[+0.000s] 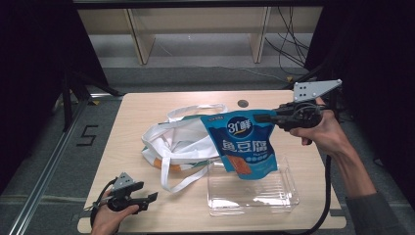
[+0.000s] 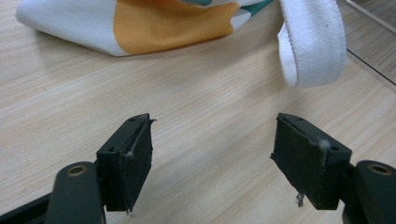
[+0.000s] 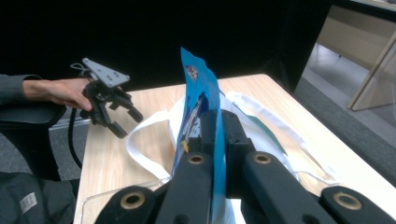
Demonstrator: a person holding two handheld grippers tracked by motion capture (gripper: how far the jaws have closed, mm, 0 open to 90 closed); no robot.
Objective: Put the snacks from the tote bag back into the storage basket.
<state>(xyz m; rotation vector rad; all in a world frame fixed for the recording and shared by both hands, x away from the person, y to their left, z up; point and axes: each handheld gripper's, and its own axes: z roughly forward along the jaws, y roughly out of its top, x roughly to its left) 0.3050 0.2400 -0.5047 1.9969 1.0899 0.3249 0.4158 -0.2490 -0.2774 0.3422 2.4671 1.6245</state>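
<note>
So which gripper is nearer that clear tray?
Right. The right gripper holds a blue pouch hanging just above the tray; the left gripper rests open on the table's near-left corner, farther away.

Work surface was a light wood-grain table (image 1: 147,105) with rounded corners, filling the centre of the high view. A small dark round disc (image 1: 243,103) sat near its far edge, upper centre of the frame. A white cloth tote bag (image 1: 169,142) with orange and green patches lay crumpled at centre, its straps spread over the wood. A clear plastic tray (image 1: 288,188) rested at lower right, just beside the bag.
</note>
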